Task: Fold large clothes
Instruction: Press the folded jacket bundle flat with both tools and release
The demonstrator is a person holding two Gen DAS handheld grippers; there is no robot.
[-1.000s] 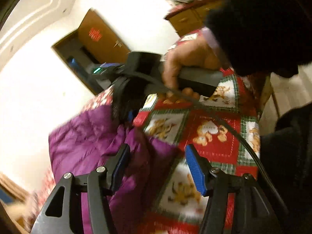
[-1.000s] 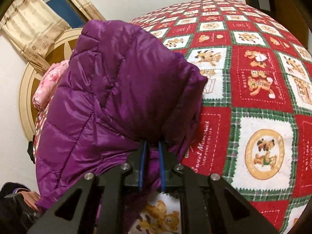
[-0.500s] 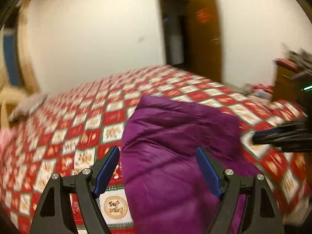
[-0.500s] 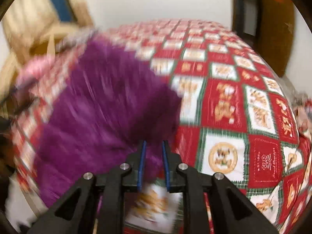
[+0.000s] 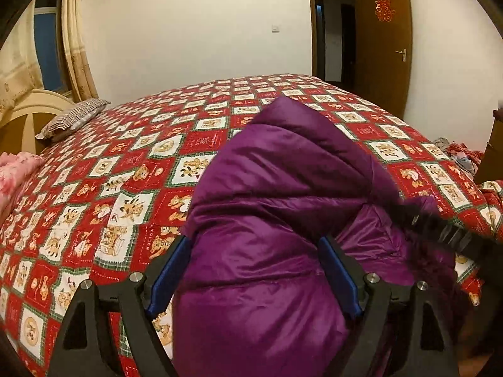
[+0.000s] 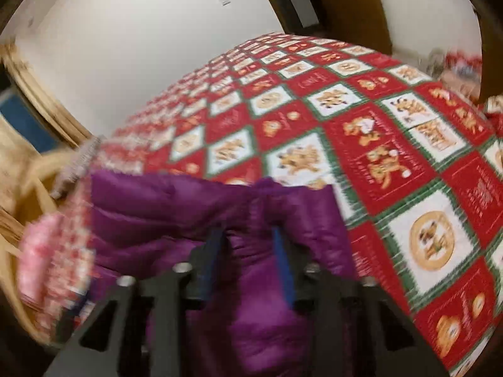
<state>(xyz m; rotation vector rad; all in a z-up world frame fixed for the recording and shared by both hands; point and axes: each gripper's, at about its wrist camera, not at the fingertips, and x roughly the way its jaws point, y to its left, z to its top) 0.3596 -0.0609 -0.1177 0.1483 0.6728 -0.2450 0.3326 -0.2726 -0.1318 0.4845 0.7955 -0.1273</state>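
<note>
The purple jacket (image 5: 276, 226) lies bunched on the near part of the bed (image 5: 132, 163), puffy and quilted, one rounded end humped up toward the middle of the mattress and the rest spilling down toward the near edge. From the left wrist view the left claw (image 5: 251, 270) is spread wide, its blue pads (image 5: 169, 270) standing on either side of the jacket's bulk with fabric swelling up between them, though neither pad visibly pinches it, so I'd call that claw released. From the right wrist view (blurred with motion) the right claw (image 6: 248, 267) sits low over the jacket (image 6: 195, 220), its blue pads (image 6: 283, 267) parted with a fold of purple cloth lying in the gap; whether the pads actually bear on the cloth I cannot tell. In the left view a dark, smeared shape at the right edge crosses over the jacket, too blurred to name. Under everything is the bedspread (image 5: 94, 188), a patchwork of red and white squares edged in green, printed with little bears. At the head of the bed, off to the left, a striped pillow (image 5: 74, 119) rests by the cream headboard (image 5: 28, 106), with something pink (image 5: 15, 172) just below it. Behind those hang pale curtains (image 5: 75, 47) beside a blue window. Across the room a brown door (image 5: 383, 40) stands open with a red paper cutting (image 5: 383, 9) stuck on it, and a small switch (image 5: 275, 29) sits on the white wall.
</note>
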